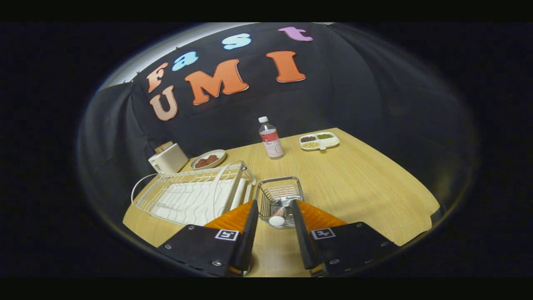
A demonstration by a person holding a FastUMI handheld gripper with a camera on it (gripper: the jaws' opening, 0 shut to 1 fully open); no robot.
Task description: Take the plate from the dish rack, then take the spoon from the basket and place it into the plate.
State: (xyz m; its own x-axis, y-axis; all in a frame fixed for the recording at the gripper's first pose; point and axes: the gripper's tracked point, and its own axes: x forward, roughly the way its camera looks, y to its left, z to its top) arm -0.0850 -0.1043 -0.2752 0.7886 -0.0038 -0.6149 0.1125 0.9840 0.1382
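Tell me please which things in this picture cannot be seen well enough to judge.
- Spoon in the basket, gripper view: its bowl end shows; the wires blur its handle.
- Dish rack: too small and wiry to tell whether a plate stands in it.
- Small plate behind the rack: its dark food is too small to name.
- Gripper: fingers open, hovering before the basket.
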